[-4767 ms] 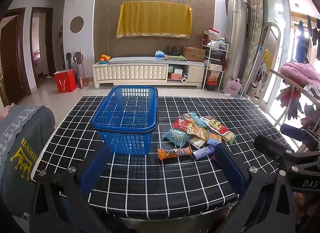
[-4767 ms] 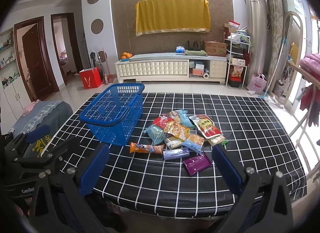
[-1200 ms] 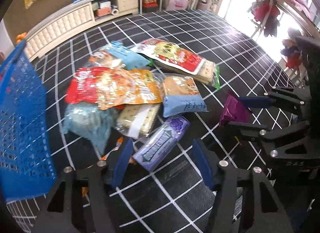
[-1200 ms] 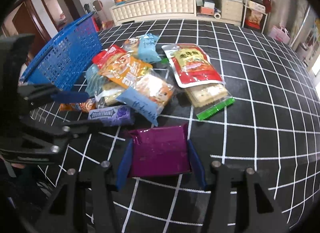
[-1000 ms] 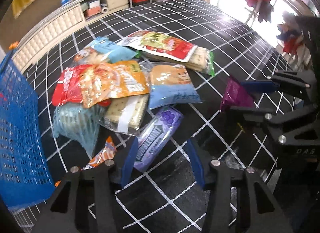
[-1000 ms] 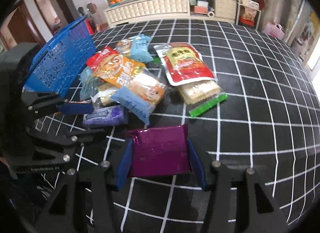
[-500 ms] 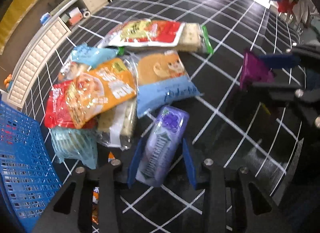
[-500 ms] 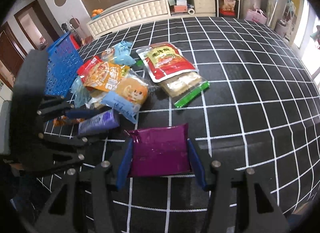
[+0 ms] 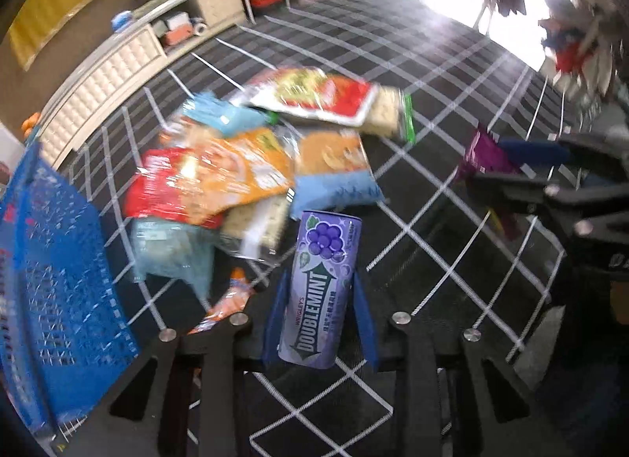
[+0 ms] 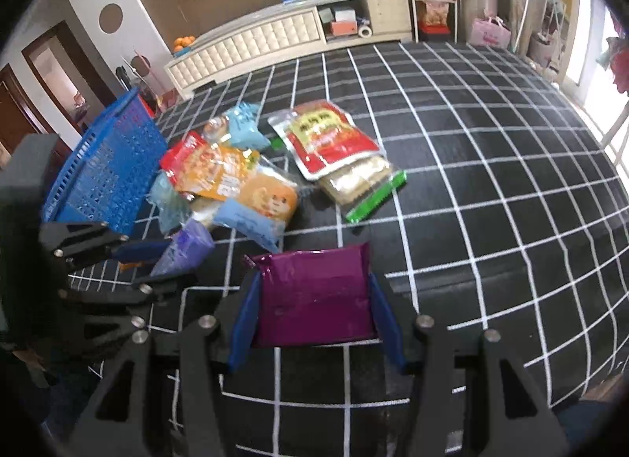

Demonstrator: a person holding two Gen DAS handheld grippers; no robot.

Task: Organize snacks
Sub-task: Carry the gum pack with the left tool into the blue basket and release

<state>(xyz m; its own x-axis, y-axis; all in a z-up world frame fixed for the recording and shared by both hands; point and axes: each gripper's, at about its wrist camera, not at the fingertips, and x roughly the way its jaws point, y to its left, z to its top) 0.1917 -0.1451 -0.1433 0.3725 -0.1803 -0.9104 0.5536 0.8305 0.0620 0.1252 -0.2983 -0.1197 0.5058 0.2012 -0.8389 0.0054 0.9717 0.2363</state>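
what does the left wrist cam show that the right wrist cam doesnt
Only the left wrist view shows the printed face of the purple Doublemint pack clamped in the left gripper, whose jaws have just been closing on it. Only the right wrist view shows the flat face of the magenta packet in the right gripper. Both show the snack pile, blue basket and checked tablecloth.

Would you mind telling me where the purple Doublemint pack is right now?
The Doublemint pack sits between the jaws of the left gripper, lifted at the near edge of the snack pile, with the blue basket to its left.
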